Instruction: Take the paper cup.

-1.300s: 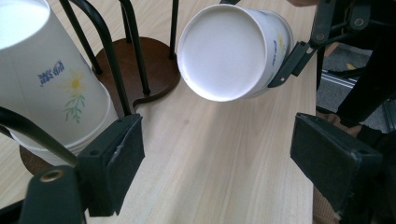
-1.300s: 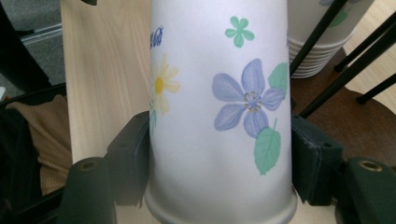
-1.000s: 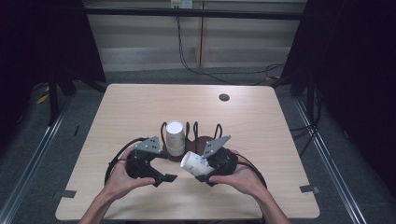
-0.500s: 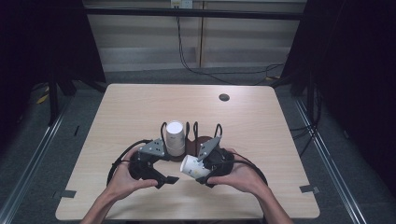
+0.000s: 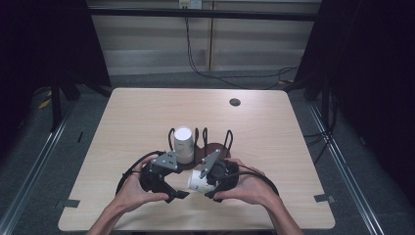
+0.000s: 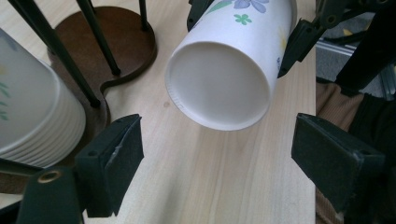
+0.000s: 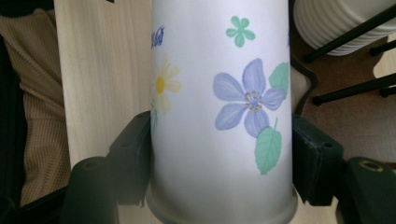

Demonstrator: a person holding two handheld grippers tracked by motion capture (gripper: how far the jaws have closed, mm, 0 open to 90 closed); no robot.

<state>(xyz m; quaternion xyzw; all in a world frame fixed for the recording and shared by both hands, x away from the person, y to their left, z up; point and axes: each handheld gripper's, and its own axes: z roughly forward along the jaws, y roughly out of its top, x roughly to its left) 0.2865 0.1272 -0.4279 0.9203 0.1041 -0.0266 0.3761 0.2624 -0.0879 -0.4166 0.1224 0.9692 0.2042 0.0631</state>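
White paper cup (image 5: 198, 182) with printed flowers lies on its side in your right gripper (image 7: 219, 154), clenched between both jaws above the near middle of the worktop (image 5: 132, 117), its base turned toward your left gripper (image 6: 219, 154). That gripper's jaws stand spread, released, just short of the base. Behind them, a cup stack (image 5: 183, 144) sits in the wire rack (image 5: 215, 142).

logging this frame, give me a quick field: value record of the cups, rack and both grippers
held cup: flowered paper cup, on its side above the table, base toward the left hand-held gripper
right hand-held gripper: shut on the cup
left hand-held gripper: open, jaws either side of the cup's base, not touching
cup stack: upside down in the rack
rack: dark wire posts on a brown base
table: light wood
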